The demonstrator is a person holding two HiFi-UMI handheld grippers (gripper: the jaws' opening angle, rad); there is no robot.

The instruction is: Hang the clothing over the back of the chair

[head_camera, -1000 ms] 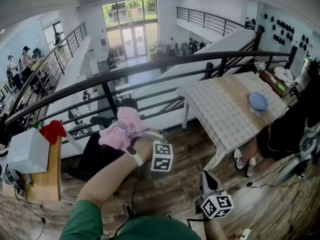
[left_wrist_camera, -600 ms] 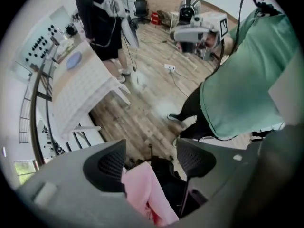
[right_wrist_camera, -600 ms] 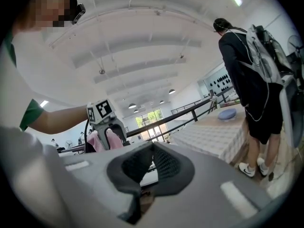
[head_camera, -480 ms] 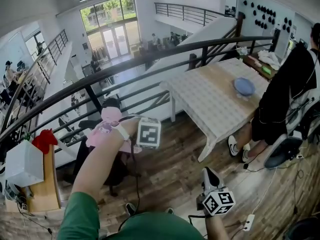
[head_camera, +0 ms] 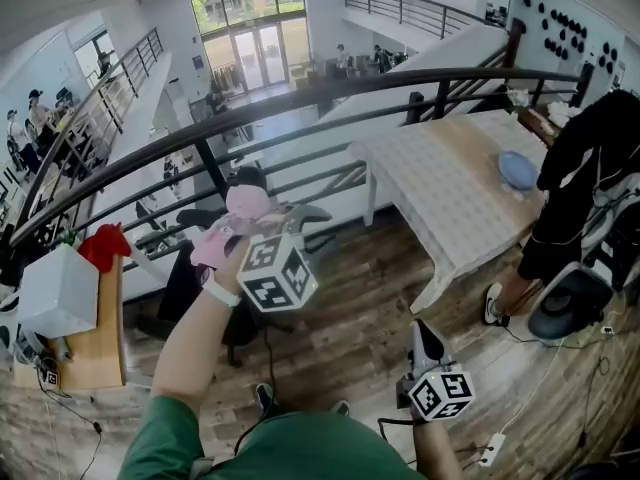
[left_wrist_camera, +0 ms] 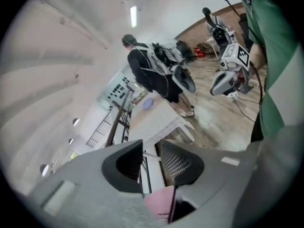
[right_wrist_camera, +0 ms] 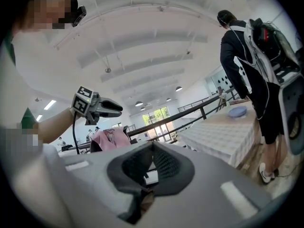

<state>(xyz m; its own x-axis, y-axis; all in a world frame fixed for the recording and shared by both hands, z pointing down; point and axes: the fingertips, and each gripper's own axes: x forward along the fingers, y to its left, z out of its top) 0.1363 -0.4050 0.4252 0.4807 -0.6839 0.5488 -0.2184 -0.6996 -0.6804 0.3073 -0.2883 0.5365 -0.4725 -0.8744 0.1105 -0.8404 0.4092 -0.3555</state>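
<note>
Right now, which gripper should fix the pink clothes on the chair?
Left. The left gripper hovers right over the pink clothing on the chair. Its jaws have just been closing and hold nothing. The right gripper hangs low, far away.

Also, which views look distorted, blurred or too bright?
Head view: fisheye bends the black railing into an arc, and the glass doors glare. Left gripper view: rolled sideways, wooden floor slightly soft. Right gripper view: ceiling washed pale, pink garment fairly sharp.

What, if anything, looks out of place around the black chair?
The pink clothing sits bunched in a heap on the back of the black chair rather than draped smoothly. Nothing else stands out.
</note>
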